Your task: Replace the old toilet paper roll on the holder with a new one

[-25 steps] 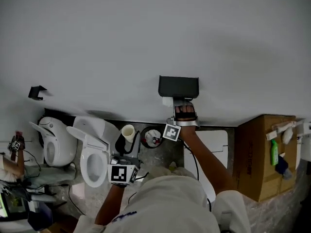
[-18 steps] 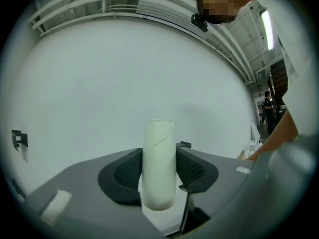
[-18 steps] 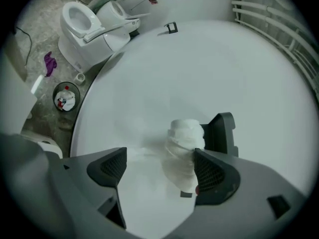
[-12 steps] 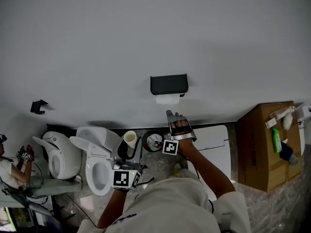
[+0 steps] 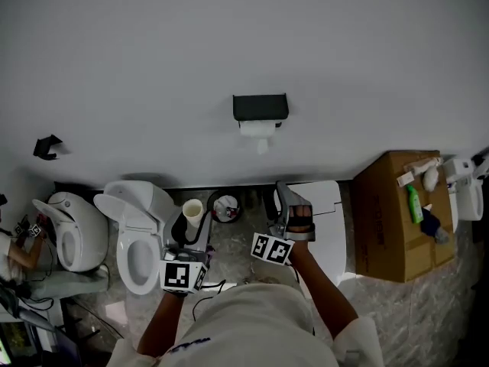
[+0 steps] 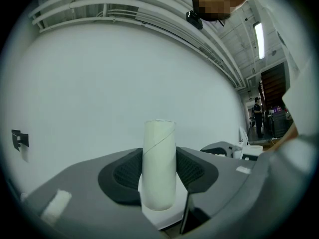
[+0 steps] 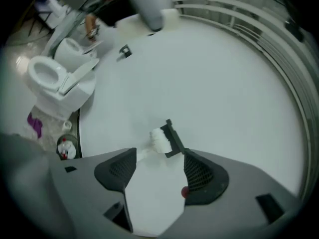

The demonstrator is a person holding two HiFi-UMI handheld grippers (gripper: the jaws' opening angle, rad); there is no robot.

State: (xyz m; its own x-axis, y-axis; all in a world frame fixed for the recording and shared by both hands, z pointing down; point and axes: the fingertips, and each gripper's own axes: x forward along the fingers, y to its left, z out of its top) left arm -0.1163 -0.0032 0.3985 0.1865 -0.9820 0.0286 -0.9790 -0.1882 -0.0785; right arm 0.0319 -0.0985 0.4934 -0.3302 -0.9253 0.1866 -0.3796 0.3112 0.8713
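A black holder [image 5: 260, 107] on the white wall carries a white toilet paper roll [image 5: 256, 128], with a short tail hanging below it. My right gripper [image 5: 284, 201] is well below the holder and away from the wall. Its jaws are closing and nothing is between them [image 7: 159, 172]. In the right gripper view the holder [image 7: 173, 137] and roll [image 7: 158, 139] show just beyond the fingertips. My left gripper [image 5: 190, 225] is low on the left, shut on a bare cream cardboard tube [image 6: 159, 148] that stands upright between the pads [image 6: 130, 171].
A white toilet [image 5: 137, 235] with its lid up stands at the left, with a second white fixture [image 5: 65, 232] beyond it. A small waste bin [image 5: 225, 207] sits by the wall. A cardboard box [image 5: 393, 220] with bottles on top stands at the right. A white panel [image 5: 327, 224] lies on the floor.
My right gripper has left the holder and drawn back down from the wall, rolling as it went. The white roll stays on the holder. The left gripper still grips the tube.
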